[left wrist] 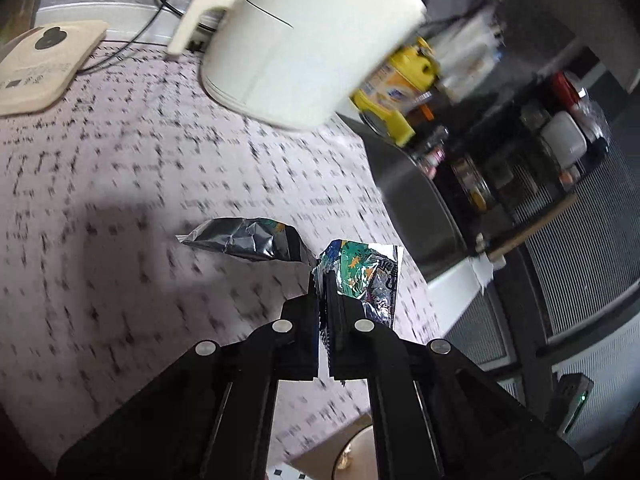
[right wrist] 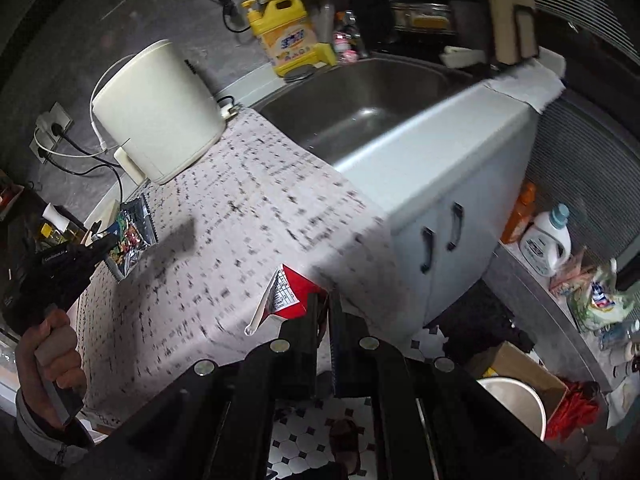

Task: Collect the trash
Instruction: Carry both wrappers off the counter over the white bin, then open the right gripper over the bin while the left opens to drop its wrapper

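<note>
While the left tool (left wrist: 322, 280) stays nearest the lens in its own view, its jaws are pressed together on a crumpled foil wrapper (left wrist: 360, 276), green and orange print showing, held up clear of the tabletop (left wrist: 120, 200). Part of the wrapper's silver inside juts off to the left of the jaws. Beyond it the patterned cloth on the tabletop runs back to a cream kettle (left wrist: 304, 48) and, at the far left, a flat beige gadget (left wrist: 44, 64) with cables behind it. Off to the right, blurred, sits a yellow bottle (left wrist: 400, 92).

Over to the right wrist view: the right tool (right wrist: 323, 308) is clamped on a red and white carton (right wrist: 290, 294), a white straw (right wrist: 258, 316) poking down from it, all hanging just off the tabletop's near edge above the tiled floor (right wrist: 304, 444). A pale bucket (right wrist: 516, 404) stands down there to the right, possibly a bin, though only its rim is visible. At the left a hand (right wrist: 50, 356) grips the handle of the other tool, with the foil wrapper in its tip above the cloth. Further back the kettle stands near the wall socket (right wrist: 52, 126), then the steel sink (right wrist: 360, 104), and at the very back the yellow bottle beside the sink's far rim. A white jug (right wrist: 546, 240) sits on a low shelf to the right.
</note>
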A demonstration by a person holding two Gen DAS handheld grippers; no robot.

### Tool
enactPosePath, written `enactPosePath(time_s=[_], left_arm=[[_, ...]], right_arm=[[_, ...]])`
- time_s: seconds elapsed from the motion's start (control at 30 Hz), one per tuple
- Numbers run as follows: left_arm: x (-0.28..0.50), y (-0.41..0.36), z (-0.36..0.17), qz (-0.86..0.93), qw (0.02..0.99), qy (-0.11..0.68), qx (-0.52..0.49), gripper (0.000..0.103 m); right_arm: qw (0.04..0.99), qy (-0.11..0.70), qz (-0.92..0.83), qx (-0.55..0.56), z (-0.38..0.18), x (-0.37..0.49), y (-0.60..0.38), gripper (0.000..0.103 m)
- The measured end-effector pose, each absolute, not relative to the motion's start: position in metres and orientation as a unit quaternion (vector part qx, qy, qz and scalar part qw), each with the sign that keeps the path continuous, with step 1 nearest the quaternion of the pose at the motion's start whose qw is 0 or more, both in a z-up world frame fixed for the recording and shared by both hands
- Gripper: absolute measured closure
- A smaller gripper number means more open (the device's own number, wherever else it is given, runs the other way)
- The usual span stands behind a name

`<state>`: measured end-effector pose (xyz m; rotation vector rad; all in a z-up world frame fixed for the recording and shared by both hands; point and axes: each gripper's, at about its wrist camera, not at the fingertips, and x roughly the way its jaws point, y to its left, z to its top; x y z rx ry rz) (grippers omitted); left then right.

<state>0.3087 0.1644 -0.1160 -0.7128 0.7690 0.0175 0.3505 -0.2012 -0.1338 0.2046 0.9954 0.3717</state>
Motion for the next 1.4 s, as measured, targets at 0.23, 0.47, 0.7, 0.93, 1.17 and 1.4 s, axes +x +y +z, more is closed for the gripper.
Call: enactPosePath(time_s=[0.23,0.47,0.7,0.93,1.17,1.4], left_arm=[[0.291,0.089,-0.125,-0.023,0.862,0.396,-0.315,0.099],[0.273,0.025,-0.136,-0.047,0.859,0.419,-0.292,0.099],[0.258,-0.029,-0.166,-0.063,0.842,0.458,-0.279,0.099],[0.246,-0.07,-0.189,-0.074,0.83,0.489,-0.259,0.099],[0.236,-0.11,-0.209,-0.091,0.817,0.516,-0.24,0.099],[0.234,-0.156,-0.225,-0.117,0.802,0.542,-0.221,0.099]], right_arm=[[0.851,0.492,0.147,0.11,-0.154,0.317,-0.273,0.097],[0.84,0.516,0.119,0.117,-0.184,0.283,-0.33,0.097],[0.819,0.553,0.096,0.122,-0.221,0.259,-0.376,0.095],[0.789,0.593,0.098,0.124,-0.261,0.231,-0.402,0.067],[0.787,0.595,0.085,0.136,-0.274,0.212,-0.434,0.062],[0.799,0.578,0.059,0.156,-0.262,0.203,-0.477,0.062]])
